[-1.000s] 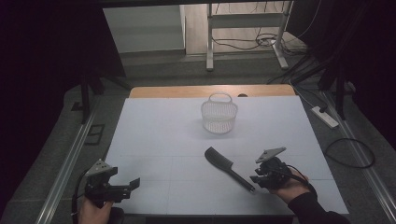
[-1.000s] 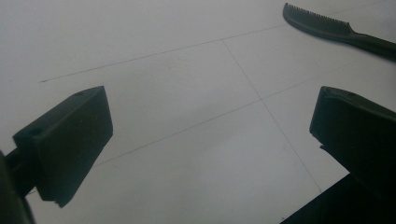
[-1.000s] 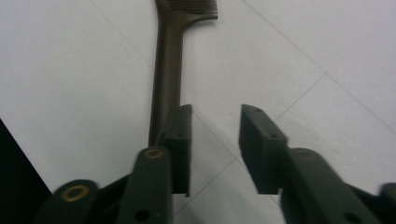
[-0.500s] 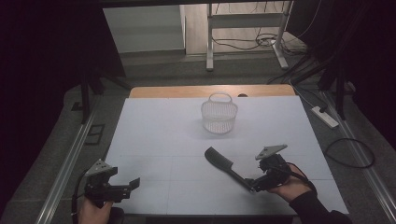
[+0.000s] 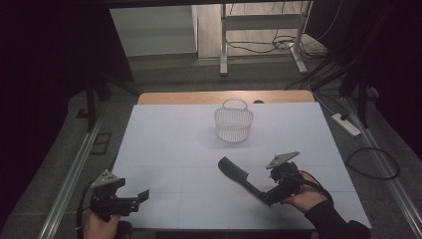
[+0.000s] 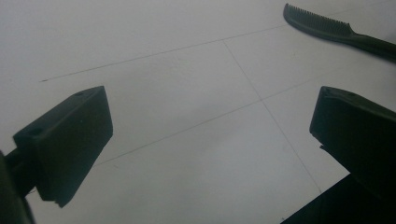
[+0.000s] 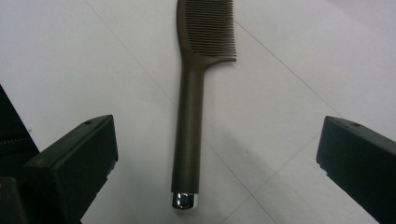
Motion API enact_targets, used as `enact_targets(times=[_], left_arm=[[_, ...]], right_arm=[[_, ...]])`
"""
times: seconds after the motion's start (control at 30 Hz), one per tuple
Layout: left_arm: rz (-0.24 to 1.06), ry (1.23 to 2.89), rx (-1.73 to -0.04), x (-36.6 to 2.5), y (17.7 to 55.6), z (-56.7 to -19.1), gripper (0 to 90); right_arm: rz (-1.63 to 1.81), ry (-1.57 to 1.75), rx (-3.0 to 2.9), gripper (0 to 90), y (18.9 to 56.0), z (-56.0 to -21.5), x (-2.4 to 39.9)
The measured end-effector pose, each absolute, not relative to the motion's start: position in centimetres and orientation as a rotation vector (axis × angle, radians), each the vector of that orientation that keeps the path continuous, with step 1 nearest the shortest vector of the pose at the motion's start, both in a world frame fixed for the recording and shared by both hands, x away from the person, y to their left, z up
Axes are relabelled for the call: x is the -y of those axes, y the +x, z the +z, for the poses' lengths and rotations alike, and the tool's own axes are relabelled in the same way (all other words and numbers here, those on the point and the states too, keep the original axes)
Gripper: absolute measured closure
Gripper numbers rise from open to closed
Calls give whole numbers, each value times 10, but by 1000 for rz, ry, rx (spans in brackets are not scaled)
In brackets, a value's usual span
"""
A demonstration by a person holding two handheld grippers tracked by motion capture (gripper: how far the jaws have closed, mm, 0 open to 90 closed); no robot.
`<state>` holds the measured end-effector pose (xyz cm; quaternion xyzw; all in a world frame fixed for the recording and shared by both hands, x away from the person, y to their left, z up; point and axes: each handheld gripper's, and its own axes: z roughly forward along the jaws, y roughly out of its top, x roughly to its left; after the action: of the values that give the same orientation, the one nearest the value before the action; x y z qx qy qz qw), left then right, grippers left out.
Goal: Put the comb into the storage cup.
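A dark comb (image 5: 239,177) lies flat on the white table (image 5: 174,149), right of centre near the front, teeth end pointing away to the left. My right gripper (image 5: 268,195) sits at the handle's end. Its jaws have just been opening and now stand wide. In the right gripper view the comb (image 7: 189,121) lies on the table between them, and the right gripper (image 7: 217,158) pads are well clear of the handle. My left gripper (image 5: 142,198) rests open at the front left corner. The left gripper (image 6: 210,144) holds nothing, and the comb (image 6: 327,28) lies far off.
A white wire basket (image 5: 234,122) with a handle stands upright at the back middle of the table. A wooden strip (image 5: 199,97) runs along the far edge. Metal rails flank the table, and cables and a power strip (image 5: 347,124) lie on the floor to the right.
The right gripper's jaws have opened wide and let go of the comb's handle, which now lies on the table. The left gripper has not moved.
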<state>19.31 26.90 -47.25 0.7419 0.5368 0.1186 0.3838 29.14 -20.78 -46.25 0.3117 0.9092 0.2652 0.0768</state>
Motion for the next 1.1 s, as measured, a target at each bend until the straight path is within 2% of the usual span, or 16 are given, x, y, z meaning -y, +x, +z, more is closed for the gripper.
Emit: enact_targets(times=[1.1], left_arm=[[303, 1897, -1366, -269, 193, -473, 0]], right_arm=[[687, 971, -2765, 0, 307, -477, 165]])
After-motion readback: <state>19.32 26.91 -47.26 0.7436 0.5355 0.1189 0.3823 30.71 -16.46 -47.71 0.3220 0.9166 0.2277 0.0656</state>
